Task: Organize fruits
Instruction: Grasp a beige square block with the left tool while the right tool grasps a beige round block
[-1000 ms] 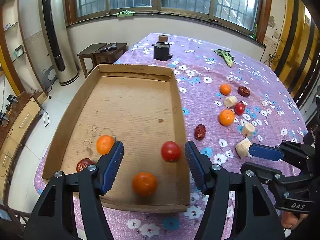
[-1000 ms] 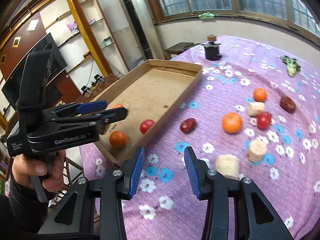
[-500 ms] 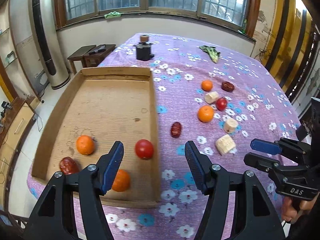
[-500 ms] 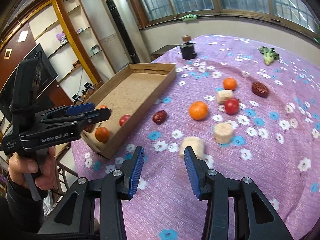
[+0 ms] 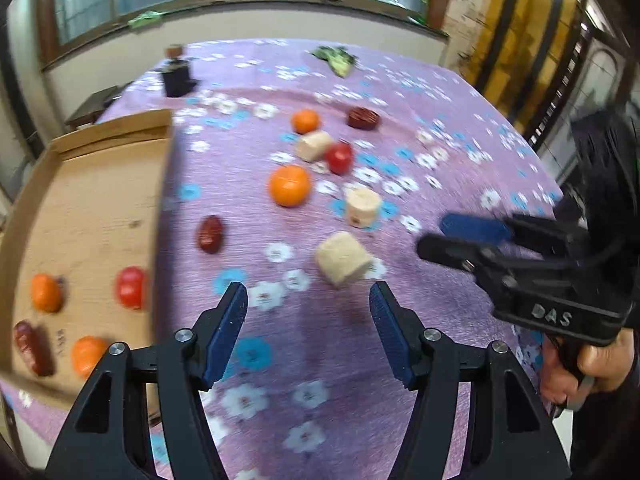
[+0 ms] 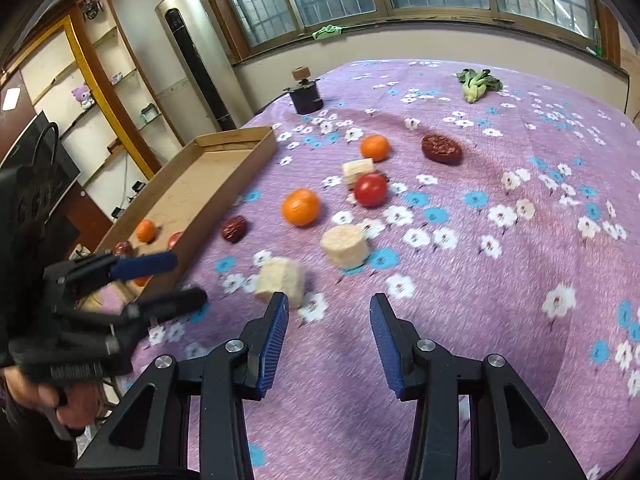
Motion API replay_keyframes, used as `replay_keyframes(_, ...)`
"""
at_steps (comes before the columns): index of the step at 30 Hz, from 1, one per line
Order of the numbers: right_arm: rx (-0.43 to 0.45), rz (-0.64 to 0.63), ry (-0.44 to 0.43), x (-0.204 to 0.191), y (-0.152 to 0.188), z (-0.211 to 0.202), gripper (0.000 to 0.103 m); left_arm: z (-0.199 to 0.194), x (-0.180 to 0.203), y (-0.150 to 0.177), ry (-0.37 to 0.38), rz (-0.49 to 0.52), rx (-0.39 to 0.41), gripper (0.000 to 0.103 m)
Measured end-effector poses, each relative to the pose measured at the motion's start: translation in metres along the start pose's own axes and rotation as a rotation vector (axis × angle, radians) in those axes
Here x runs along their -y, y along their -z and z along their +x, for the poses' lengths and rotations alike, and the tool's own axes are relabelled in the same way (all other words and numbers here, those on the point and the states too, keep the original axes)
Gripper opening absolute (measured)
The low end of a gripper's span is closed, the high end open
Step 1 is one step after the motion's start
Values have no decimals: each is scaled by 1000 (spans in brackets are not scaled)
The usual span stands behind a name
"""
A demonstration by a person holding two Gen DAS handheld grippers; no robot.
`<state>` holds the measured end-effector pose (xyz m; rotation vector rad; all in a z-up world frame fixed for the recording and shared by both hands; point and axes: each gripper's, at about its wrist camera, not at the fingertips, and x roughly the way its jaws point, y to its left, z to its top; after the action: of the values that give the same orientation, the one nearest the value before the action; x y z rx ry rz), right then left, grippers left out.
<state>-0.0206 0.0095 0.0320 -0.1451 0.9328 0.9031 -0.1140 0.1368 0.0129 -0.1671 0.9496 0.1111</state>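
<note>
My left gripper [image 5: 308,304] is open and empty above the purple cloth, just short of a pale cut chunk [image 5: 344,258]. My right gripper [image 6: 328,318] is open and empty, with the same chunk [image 6: 280,280] at its left fingertip. On the cloth lie two oranges [image 5: 290,185] [image 5: 306,121], a red tomato [image 5: 340,157], two dark red dates [image 5: 210,233] [image 5: 362,117] and two more pale chunks [image 5: 362,206] [image 5: 314,145]. The cardboard tray [image 5: 162,184] at the left holds two oranges [image 5: 46,292], a tomato [image 5: 130,287] and a date [image 5: 32,347].
A black jar with a cork knob [image 6: 306,94] and a green leafy vegetable [image 6: 478,82] sit at the far end of the table. The table's near and right edges drop off. Shelves and a tall air conditioner [image 6: 192,52] stand to the left.
My left gripper has swung right, from over the tray to over the cloth near the pale chunks. My right gripper has moved forward and right toward the fruits. Both stay open.
</note>
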Motion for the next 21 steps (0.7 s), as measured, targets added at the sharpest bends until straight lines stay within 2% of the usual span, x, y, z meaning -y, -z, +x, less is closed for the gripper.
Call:
replay_keyframes(6,-17,-42,25,9,-19,20,45,25,13,-14,23,70,-35,63)
replay_keyframes(13,-42,-52,-3,11,-28,37,45,55,14,-20,43,95,-71,62)
replay_keyframes(14,-46,-57,-6,10,-29,40,45,57,14,-20,43,100,-63,60)
replay_keyframes(16,-54,-67,-2,8,-32,47,45,57,16,-21,42,116,-40,41)
replay_keyframes(18,-63,-77,6,6,-34,54,45,55,15,-21,66,113,-40,40)
replay_keyframes(21,-72,-86,-19,1,-37,65,42,51,13,-15,54,121,-32,40)
